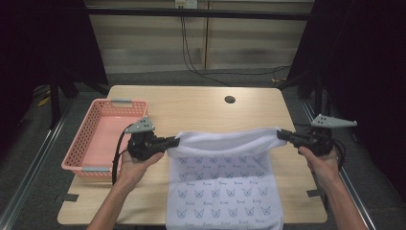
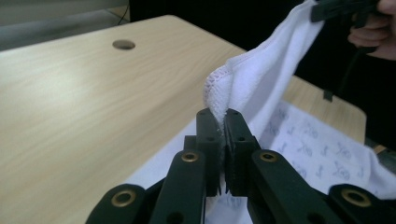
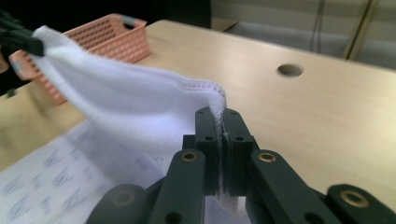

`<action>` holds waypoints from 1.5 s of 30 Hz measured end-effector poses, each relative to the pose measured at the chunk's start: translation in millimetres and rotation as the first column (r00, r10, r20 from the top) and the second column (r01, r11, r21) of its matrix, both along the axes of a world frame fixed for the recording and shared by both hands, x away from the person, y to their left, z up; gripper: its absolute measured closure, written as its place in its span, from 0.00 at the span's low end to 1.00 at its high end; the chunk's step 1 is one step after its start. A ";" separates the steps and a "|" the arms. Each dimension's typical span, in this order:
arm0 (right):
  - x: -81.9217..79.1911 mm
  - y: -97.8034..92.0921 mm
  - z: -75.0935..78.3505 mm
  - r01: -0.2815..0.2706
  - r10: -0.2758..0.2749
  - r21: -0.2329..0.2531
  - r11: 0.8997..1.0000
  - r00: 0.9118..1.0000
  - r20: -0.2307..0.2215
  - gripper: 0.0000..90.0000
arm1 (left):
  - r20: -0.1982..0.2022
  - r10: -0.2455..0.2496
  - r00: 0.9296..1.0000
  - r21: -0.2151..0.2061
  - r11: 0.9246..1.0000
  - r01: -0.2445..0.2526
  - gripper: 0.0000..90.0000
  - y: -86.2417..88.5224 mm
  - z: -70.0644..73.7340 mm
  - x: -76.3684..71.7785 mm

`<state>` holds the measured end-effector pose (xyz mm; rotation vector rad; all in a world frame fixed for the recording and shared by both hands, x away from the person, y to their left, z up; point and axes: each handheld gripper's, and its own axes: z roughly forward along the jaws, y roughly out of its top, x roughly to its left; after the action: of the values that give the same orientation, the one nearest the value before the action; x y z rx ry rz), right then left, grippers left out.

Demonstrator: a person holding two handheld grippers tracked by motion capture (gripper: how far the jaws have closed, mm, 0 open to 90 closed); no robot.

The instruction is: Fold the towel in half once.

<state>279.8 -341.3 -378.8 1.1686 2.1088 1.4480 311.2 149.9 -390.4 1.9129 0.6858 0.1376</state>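
At the far left of the table (image 1: 143,201) sits the pink basket (image 1: 98,139), with nothing in it that you can make out, just beside your left hand (image 1: 136,163). Your left claw (image 1: 173,141) is clamped tight on the far left corner of the white towel (image 1: 222,187); the left gripper view shows its jaws pressed together with the stitched hem (image 2: 215,86) pinched between them. Between the two claws the lifted edge sags a little above the table, while the printed part of the towel lies flat below it and hangs over the near edge of the table. On the right, your right claw (image 1: 282,134) grips the other far corner in the same way, jaws closed on the hem (image 3: 210,88).

This looks like the first fold: both far corners are raised and the rest is lying flat. The next move likely calls for carrying both corners toward you together, level and at the same pace, keeping the edge taut so it doesn't droop into a crease. Lay the corners down squarely on the near part before you let go.
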 end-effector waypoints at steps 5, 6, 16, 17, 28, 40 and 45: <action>-35.4 6.0 -26.2 -0.034 0.033 -0.020 0.999 0.998 -0.050 0.97 | -0.098 0.008 0.995 0.027 1.000 -0.005 0.97 -0.5 -31.0 -18.7; -40.7 6.4 -32.5 -0.042 0.041 -0.014 0.999 0.997 -0.066 0.97 | -0.104 0.004 0.995 0.046 0.999 0.001 0.97 -0.4 -36.7 -23.1; -81.9 14.5 -88.0 -0.099 0.084 -0.045 0.994 0.963 -0.256 0.96 | -0.253 -0.023 0.967 0.131 0.990 0.057 0.96 7.0 -86.5 -64.4; -83.7 17.1 -92.3 -0.117 0.094 -0.066 0.991 0.956 -0.279 0.96 | -0.262 -0.030 0.965 0.127 0.990 0.065 0.96 7.1 -87.5 -65.2; -74.5 23.5 -115.5 -0.170 0.105 -0.138 0.976 0.916 -0.387 0.96 | -0.321 -0.021 0.947 0.220 0.971 0.096 0.96 -0.8 -103.8 -60.1; -46.1 26.2 -117.6 -0.102 0.037 -0.192 0.976 0.948 -0.315 0.96 | -0.284 0.052 0.957 0.234 0.972 0.017 0.97 -11.9 -105.9 -8.7; -21.0 22.7 -120.4 -0.069 0.010 -0.192 0.979 0.957 -0.291 0.96 | -0.277 0.079 0.957 0.229 0.973 -0.014 0.97 -16.6 -107.4 18.8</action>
<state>258.8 -318.6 -499.1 1.3310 2.4196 1.1005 330.0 133.3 -497.8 2.1590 0.9428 -0.0348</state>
